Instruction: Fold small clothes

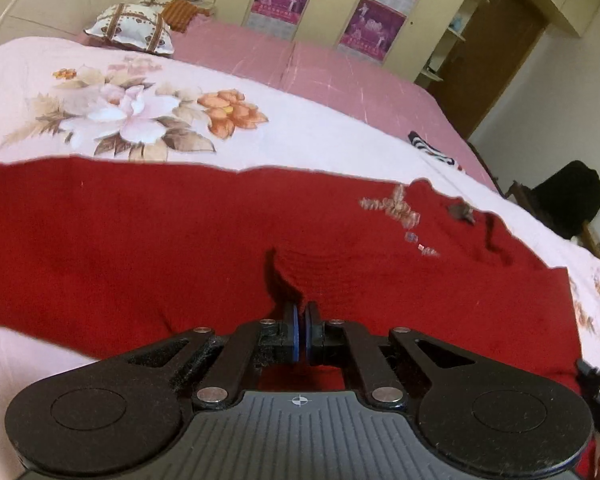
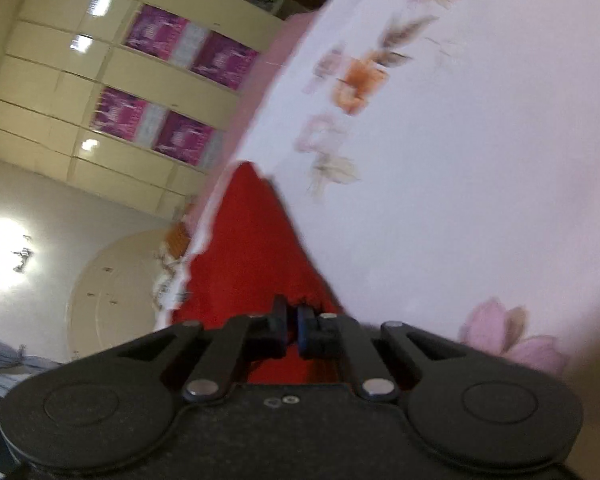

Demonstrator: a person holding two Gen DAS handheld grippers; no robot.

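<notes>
A red knitted garment (image 1: pixel 148 240) with a small beaded motif (image 1: pixel 396 208) lies spread across the bed. My left gripper (image 1: pixel 301 312) is shut on its near edge, pinching a raised fold. In the right wrist view the same red garment (image 2: pixel 248 256) runs away as a narrow strip. My right gripper (image 2: pixel 292 314) is shut on its edge, tilted steeply, and the view is blurred.
The bed has a pale floral quilt (image 1: pixel 140 112) over a pink sheet (image 1: pixel 340 76). Pillows (image 1: pixel 132 28) lie at the headboard. A striped cloth (image 1: pixel 432 148) lies near the right edge. A dark chair (image 1: pixel 568 200) stands beside the bed. Cabinets (image 1: pixel 332 4) with purple posters line the wall.
</notes>
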